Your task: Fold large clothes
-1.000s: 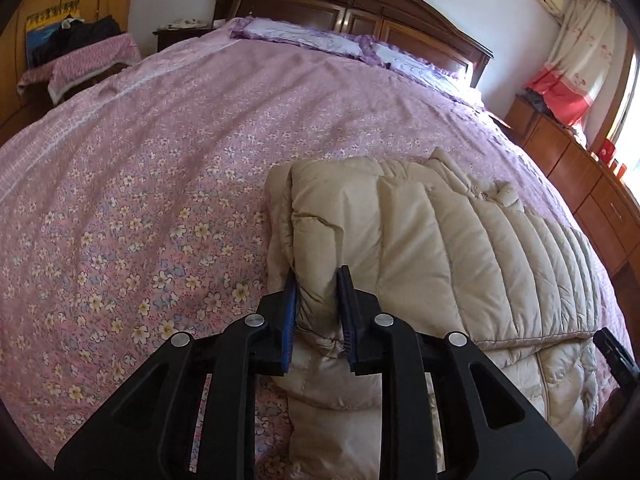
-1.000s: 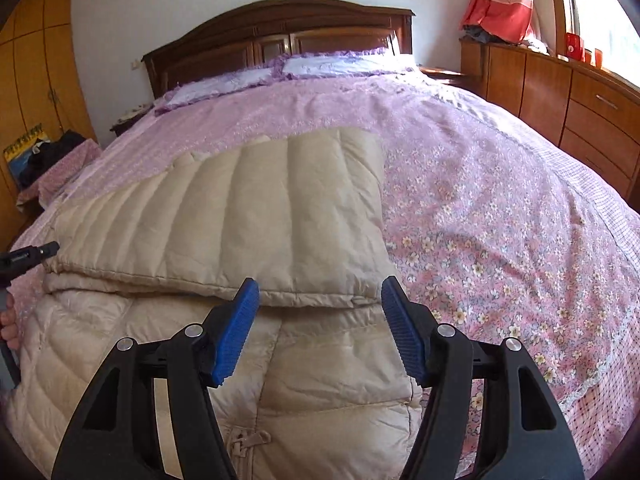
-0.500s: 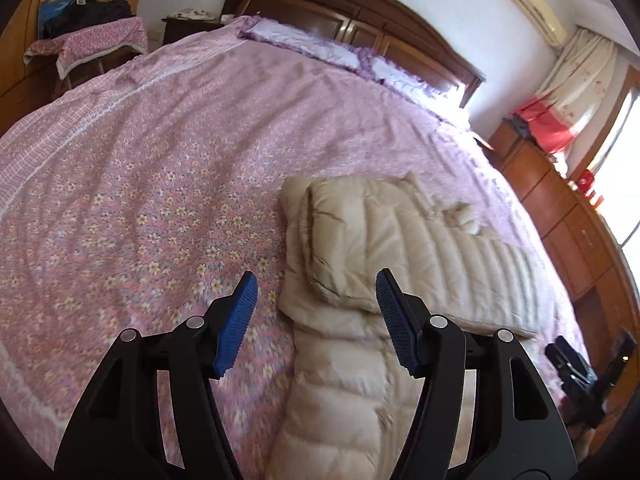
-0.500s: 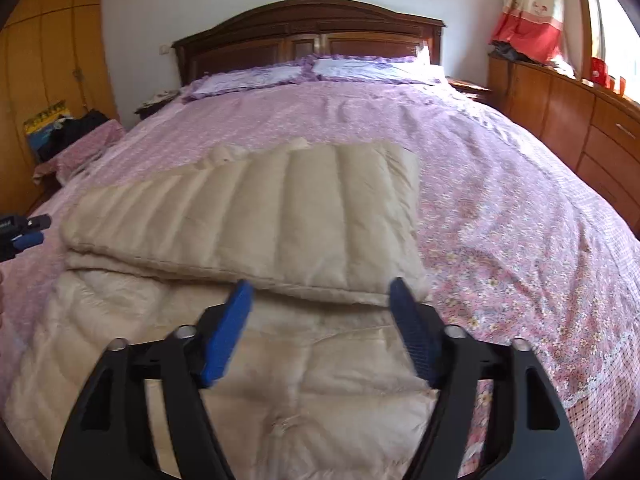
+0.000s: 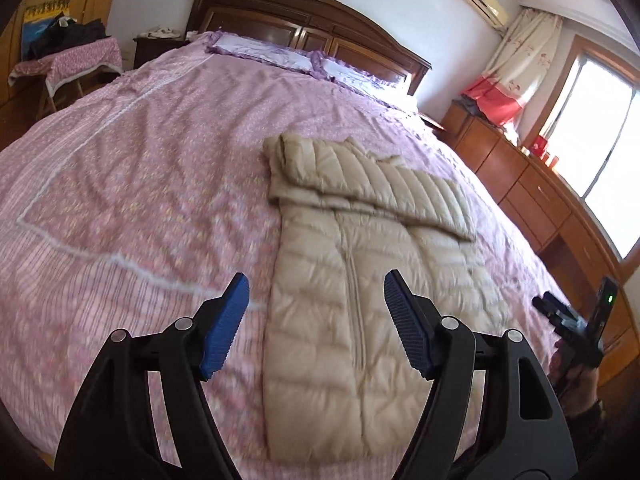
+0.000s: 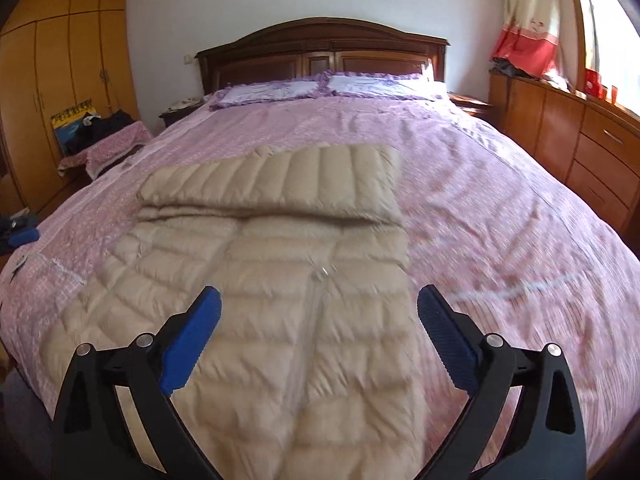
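Right gripper point(image 6: 318, 334) jaws spread wide above beige down jacket point(image 6: 280, 280), holding nothing.

the jacket point(image 6: 256, 300) lies on the bed point(image 6: 500, 216) near its foot, its top part folded over the body, pillows point(image 6: 324, 86) beyond it against the headboard point(image 6: 320, 46), dresser point(image 6: 576, 148) right, wardrobe point(image 6: 60, 80) left.

What I can't make out from my two grippers

The near hem of the down jacket point(image 6: 280, 320) runs behind my right gripper point(image 6: 320, 344) and off the bottom edge; the quilt point(image 6: 520, 280) at the bed's right side is motion-blurred. In the left view, my right hand point(image 5: 580, 384) is cut at the right edge.
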### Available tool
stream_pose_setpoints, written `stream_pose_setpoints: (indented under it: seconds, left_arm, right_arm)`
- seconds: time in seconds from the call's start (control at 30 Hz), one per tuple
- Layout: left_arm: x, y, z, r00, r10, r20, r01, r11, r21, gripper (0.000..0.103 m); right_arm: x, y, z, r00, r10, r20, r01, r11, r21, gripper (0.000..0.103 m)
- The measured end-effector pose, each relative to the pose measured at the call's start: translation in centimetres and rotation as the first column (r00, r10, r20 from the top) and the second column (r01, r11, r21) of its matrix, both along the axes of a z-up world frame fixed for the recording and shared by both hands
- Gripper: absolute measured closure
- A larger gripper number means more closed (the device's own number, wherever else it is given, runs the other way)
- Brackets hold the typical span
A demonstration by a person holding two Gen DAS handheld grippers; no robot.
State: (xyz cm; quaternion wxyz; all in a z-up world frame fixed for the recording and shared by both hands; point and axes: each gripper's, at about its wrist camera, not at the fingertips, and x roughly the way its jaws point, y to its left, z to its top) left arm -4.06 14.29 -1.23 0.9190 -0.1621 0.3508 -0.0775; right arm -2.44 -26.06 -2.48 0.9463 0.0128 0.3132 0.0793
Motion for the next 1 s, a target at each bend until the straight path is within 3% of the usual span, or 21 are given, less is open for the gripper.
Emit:
stream_pose_setpoints:
  seconds: [0.17,0.33,0.43,0.5,0.6,0.63,0.67,0.7,0.73,0.77,0.9,1.0]
  left_arm:
    - [-3.9,0.9,-3.6,0.999,0.007,-0.044,-0.011,0.996,-0.09,0.033]
    - [-4.5,0.9,-6.7,0.996,-0.002,-0.09,-0.01,0.991,-0.134,0.034]
    - [-4.0,-0.4,-8.2,0.994,-0.017,-0.109,0.01,0.998,-0.065,0.034]
    - [-3.7,-1.0,-9.6,0.99,-0.011,-0.141,0.004,0.999,-0.052,0.034]
    - [-4.2,-1.5,-10.8,0.993,0.005,-0.121,-0.01,0.999,-0.043,0.036]
    - [-4.4,-1.7,-10.8,0.994,0.002,-0.112,-0.007,0.999,-0.043,0.047]
    - [-4.6,-1.7,-10.9,0.994,-0.009,-0.108,0.002,0.998,-0.058,0.062]
    - [-5.0,-1.8,-10.9,0.995,-0.007,-0.103,-0.001,0.997,-0.076,0.066]
    - [-5.3,-1.9,-10.7,0.996,-0.004,-0.089,-0.004,0.996,-0.084,0.081]
    - [-5.4,-2.0,-10.4,0.997,-0.01,-0.076,0.003,0.996,-0.094,0.088]
    - [-6.8,-3.3,-9.1,1.0,-0.012,-0.018,0.011,0.998,-0.062,0.092]
    - [-7.1,-3.3,-8.6,1.0,-0.007,-0.01,0.006,0.996,-0.083,0.093]
  right_arm:
    - [-3.3,-4.1,-1.4,0.991,-0.133,-0.012,0.133,0.988,0.073,0.008]
    - [-4.0,-6.3,-4.2,0.974,-0.203,-0.099,0.216,0.965,0.146,0.008]
    - [-4.3,-6.3,-5.9,0.972,-0.197,-0.13,0.215,0.965,0.151,0.008]
    - [-4.4,-6.4,-7.0,0.97,-0.183,-0.161,0.215,0.953,0.212,0.01]
    - [-4.5,-6.3,-8.1,0.967,-0.181,-0.182,0.225,0.938,0.265,0.024]
    - [-4.6,-6.2,-8.2,0.967,-0.182,-0.179,0.225,0.938,0.262,0.043]
    - [-4.7,-6.0,-8.4,0.969,-0.17,-0.181,0.214,0.941,0.262,0.053]
    - [-4.7,-5.8,-8.4,0.971,-0.154,-0.18,0.199,0.944,0.263,0.057]
    - [-4.8,-5.7,-8.3,0.974,-0.145,-0.174,0.188,0.947,0.26,0.063]
    - [-4.9,-5.6,-8.0,0.977,-0.136,-0.164,0.174,0.953,0.246,0.067]
    - [-5.6,-6.1,-7.5,0.98,-0.142,-0.142,0.174,0.953,0.248,0.075]
    - [-6.5,-5.8,-7.0,0.979,-0.159,-0.124,0.184,0.958,0.221,0.079]
